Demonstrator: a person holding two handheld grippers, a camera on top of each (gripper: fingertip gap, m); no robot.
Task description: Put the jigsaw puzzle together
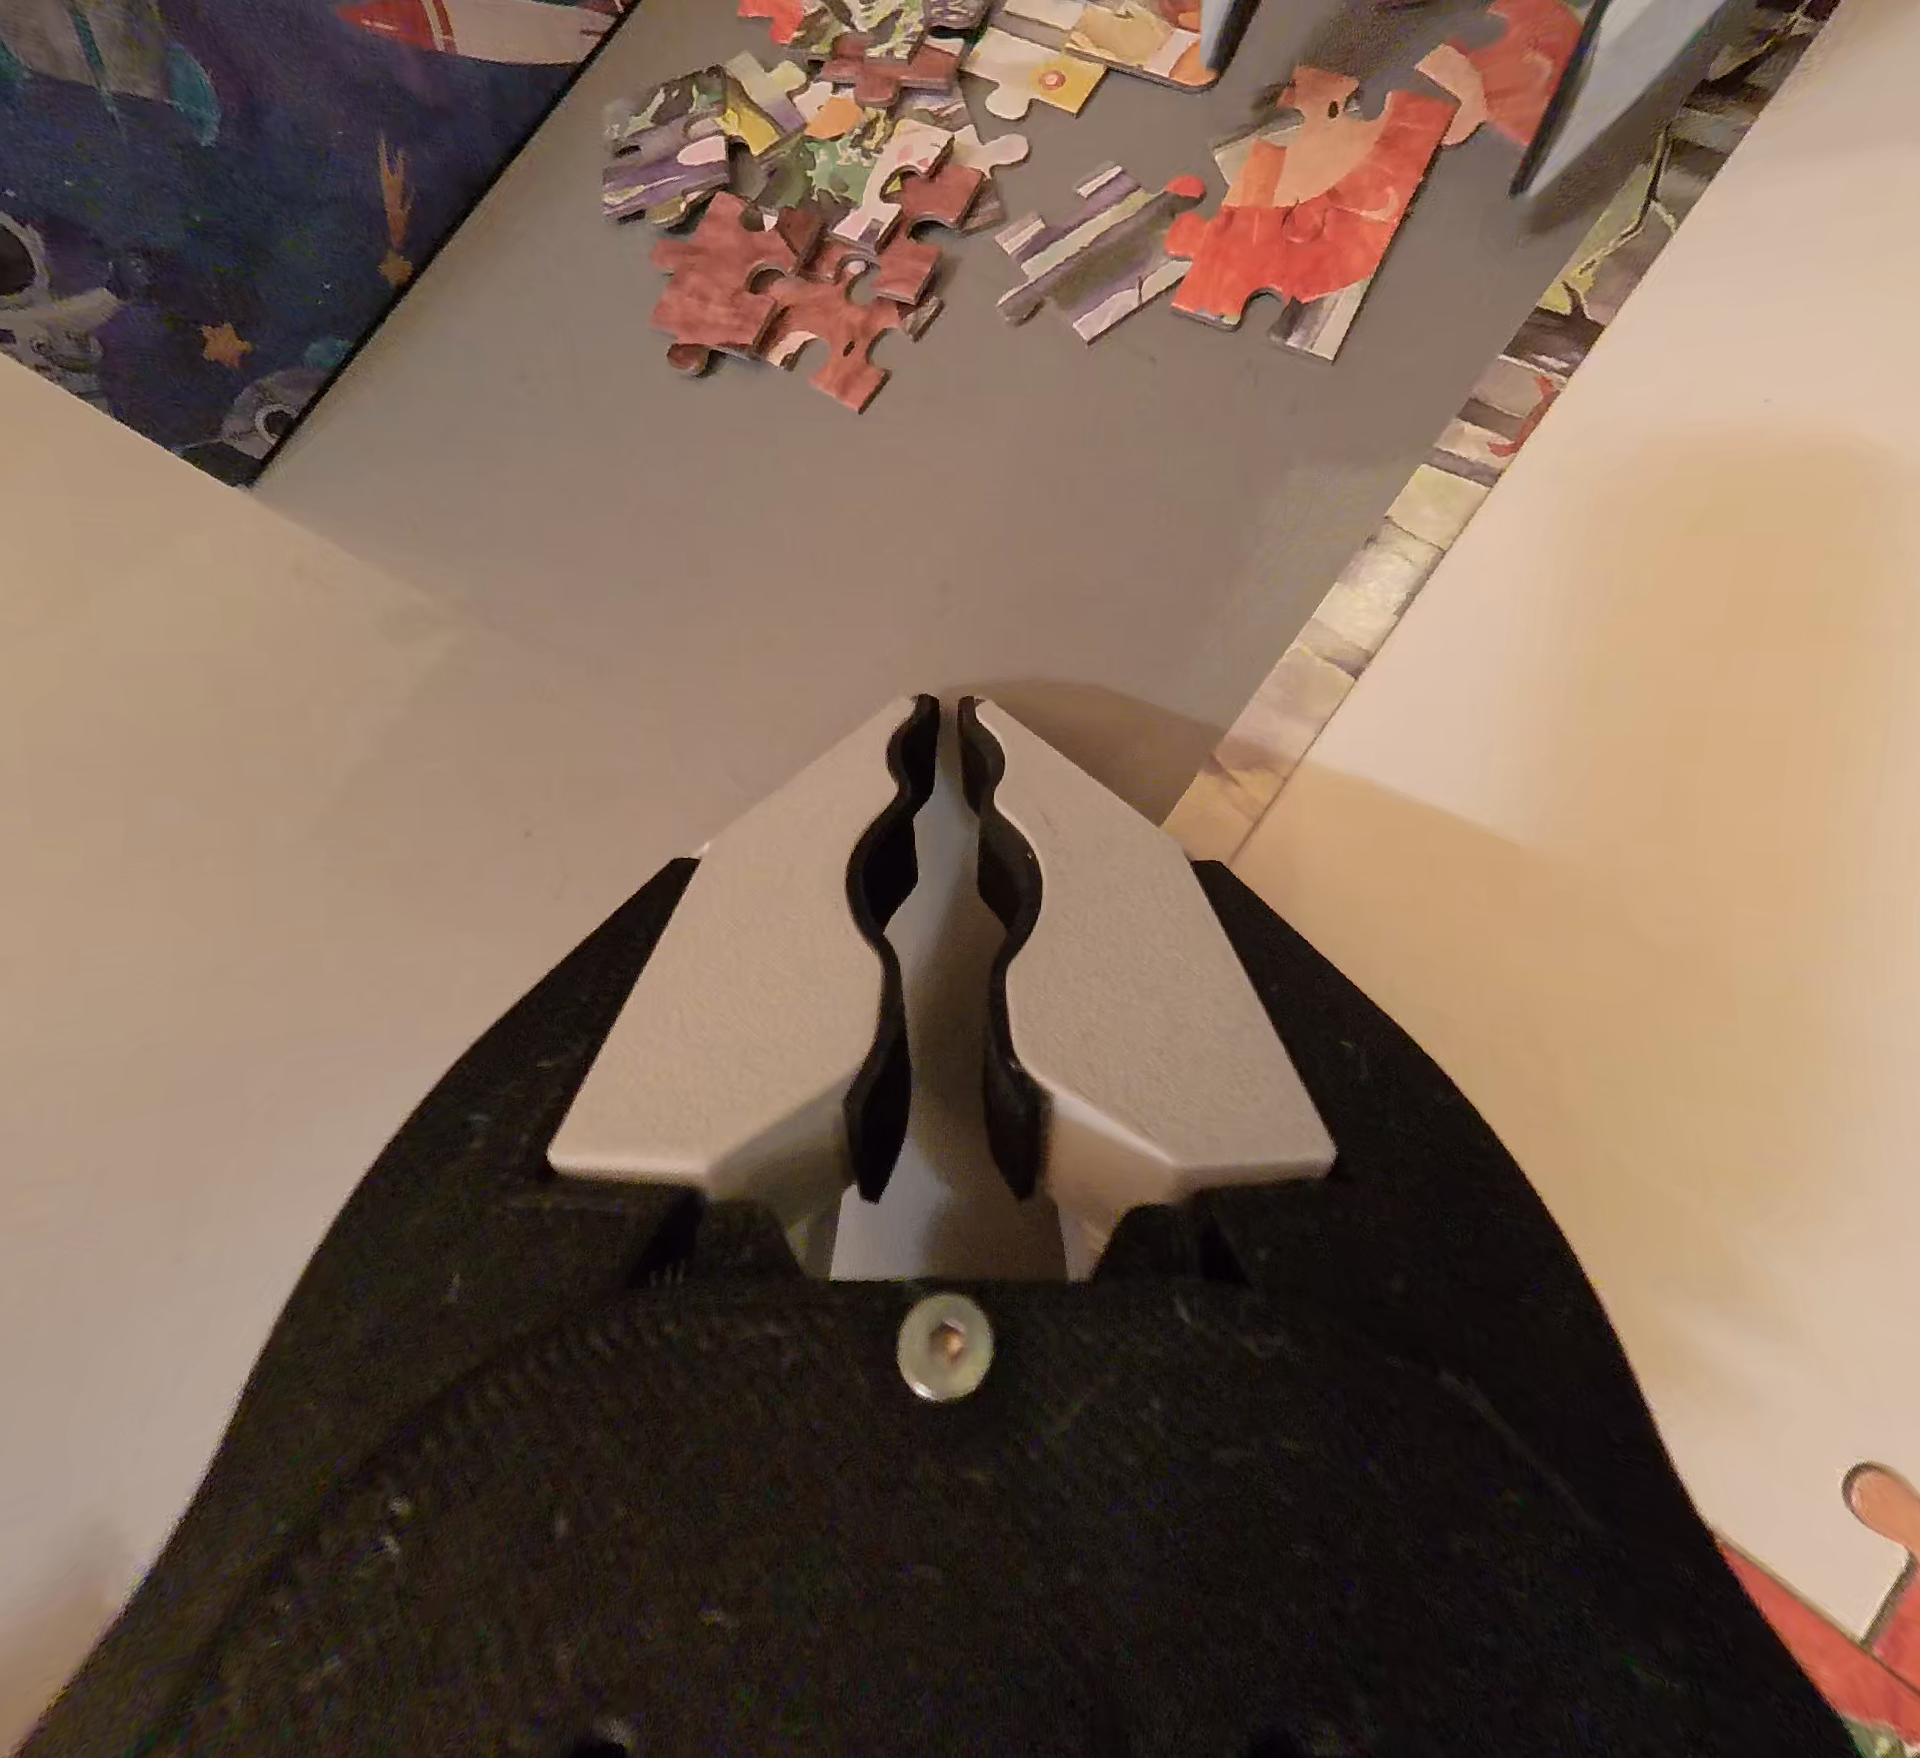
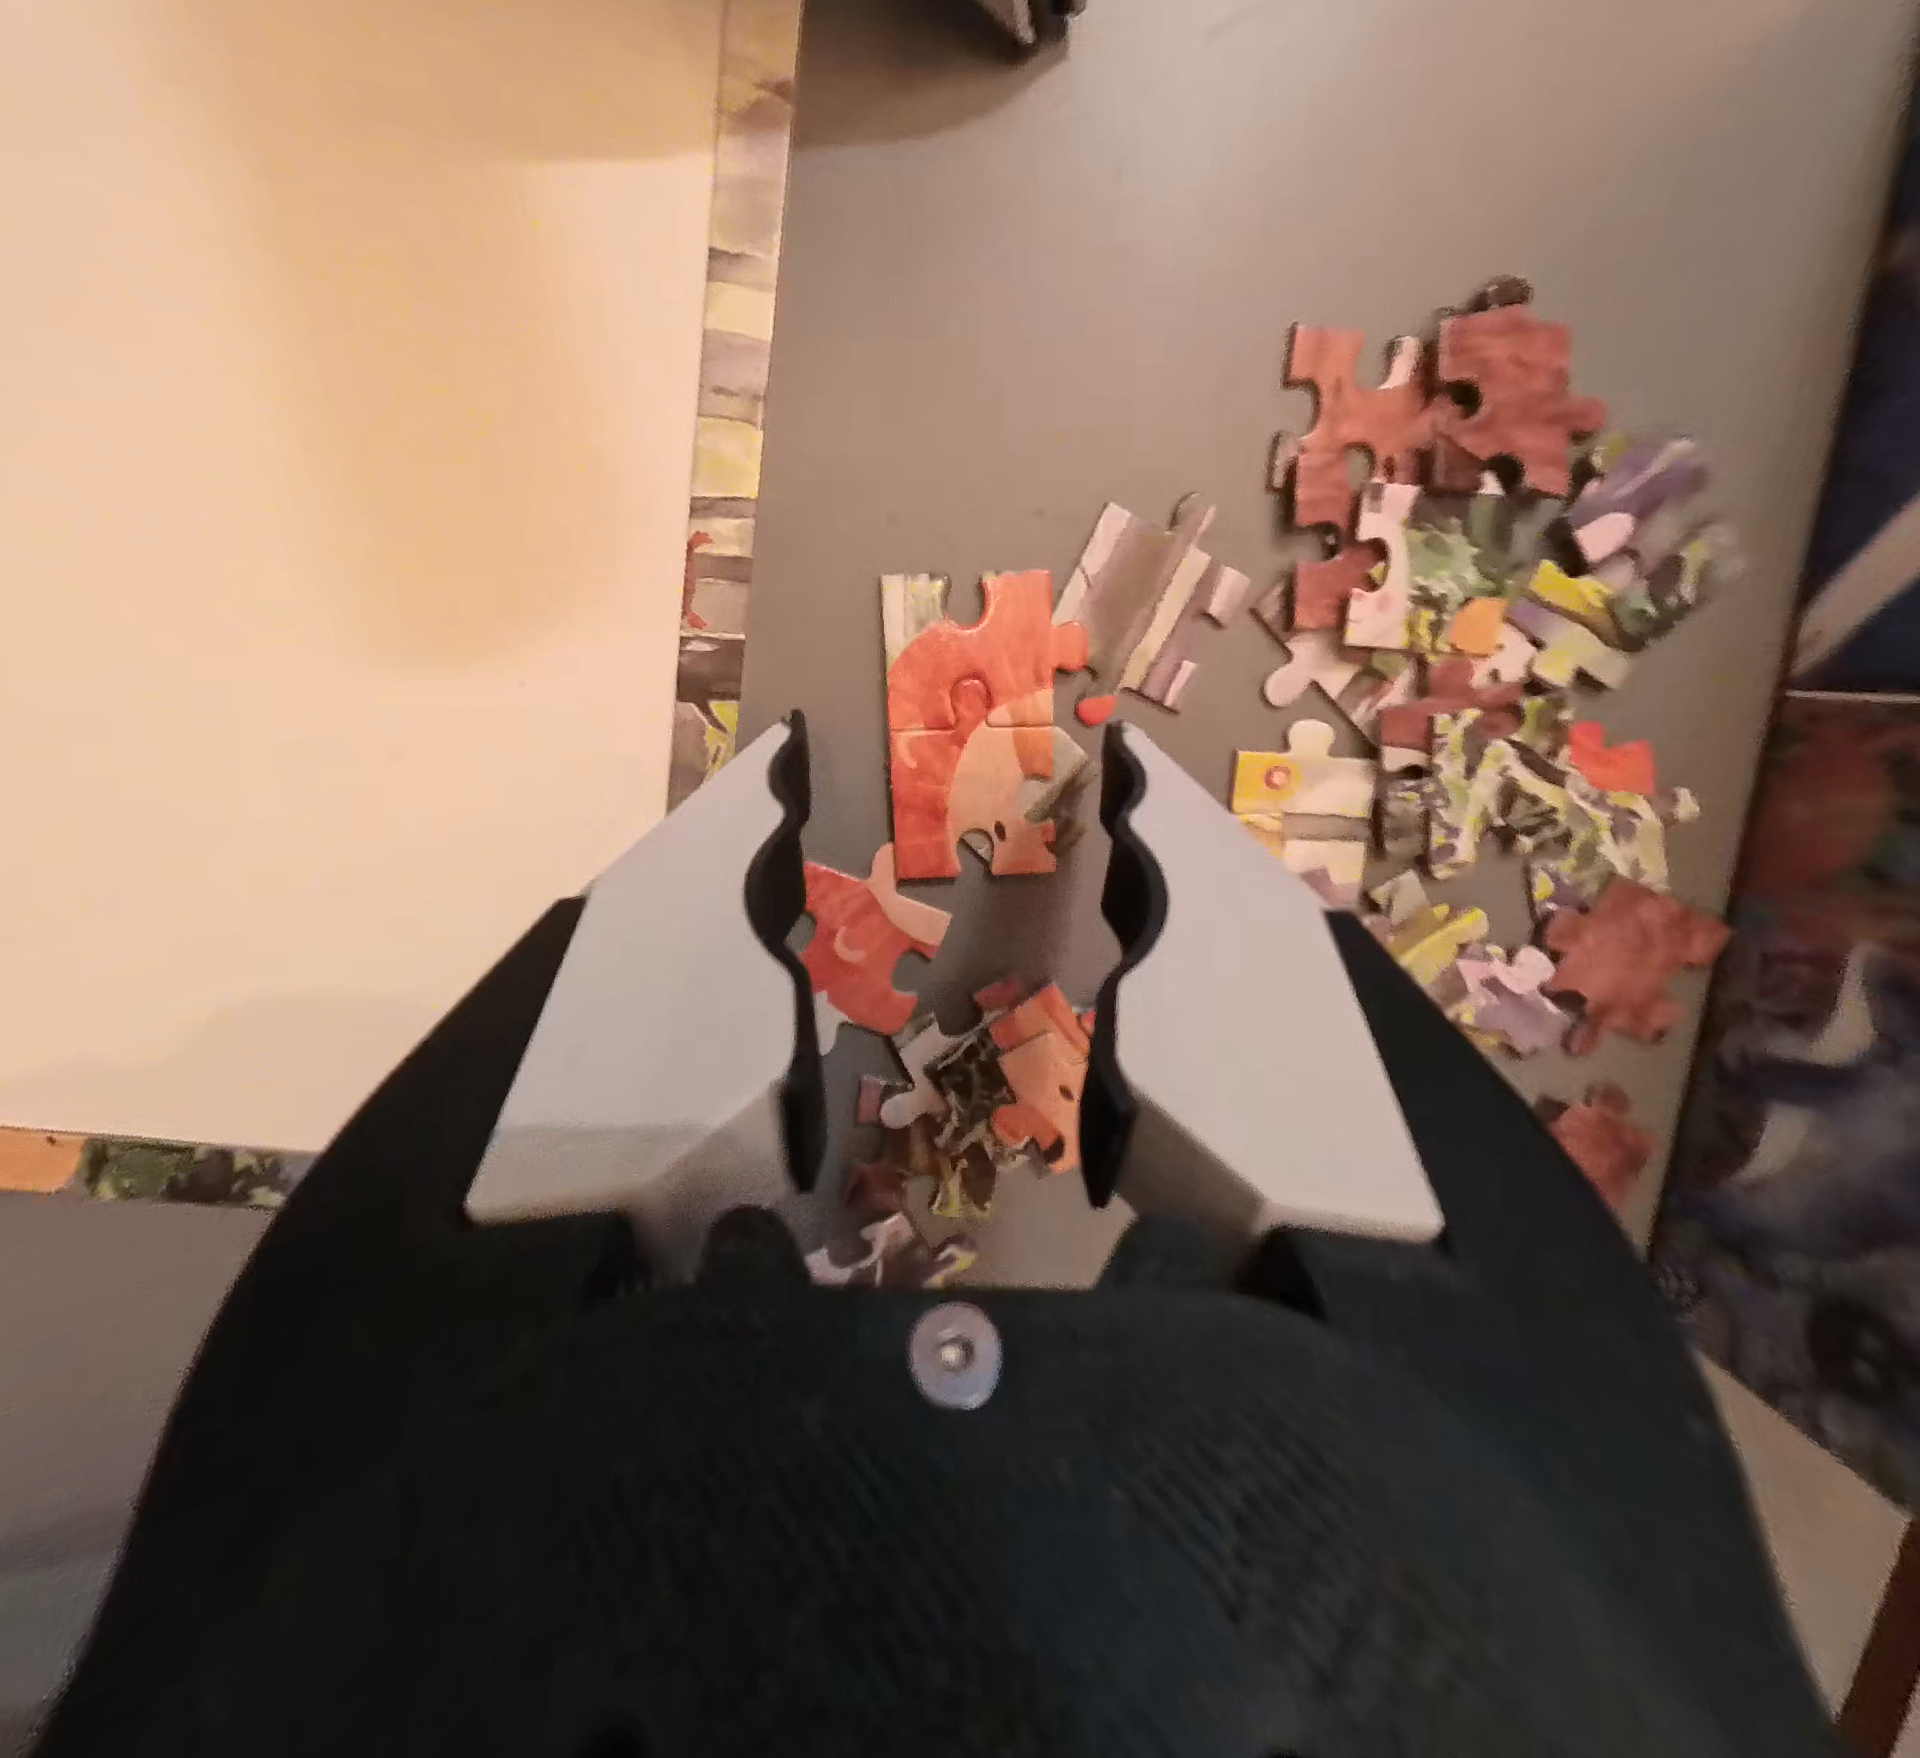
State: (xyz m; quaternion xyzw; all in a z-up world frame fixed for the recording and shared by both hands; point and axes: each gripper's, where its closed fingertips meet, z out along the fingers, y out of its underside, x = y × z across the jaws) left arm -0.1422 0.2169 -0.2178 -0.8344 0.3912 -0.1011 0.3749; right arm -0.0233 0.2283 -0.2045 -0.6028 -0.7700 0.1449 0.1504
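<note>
Puzzle pieces (image 2: 1455, 669) lie loose; left gripper (image 1: 940, 706) fingers closed, empty; right gripper (image 2: 951, 732) fingers spread, empty.

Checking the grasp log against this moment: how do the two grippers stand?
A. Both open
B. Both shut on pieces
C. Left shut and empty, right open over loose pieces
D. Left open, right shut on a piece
C: the left gripper has its fingertips nearly meeting with nothing between, while the right gripper gapes above the orange puzzle pieces.

Loose puzzle pieces (image 2: 1475, 669) heaped on table (image 2: 1143, 202), rt of puzzle board (image 2: 343, 461); joined pieces (image 2: 977, 752) btwn heap & board.
</note>
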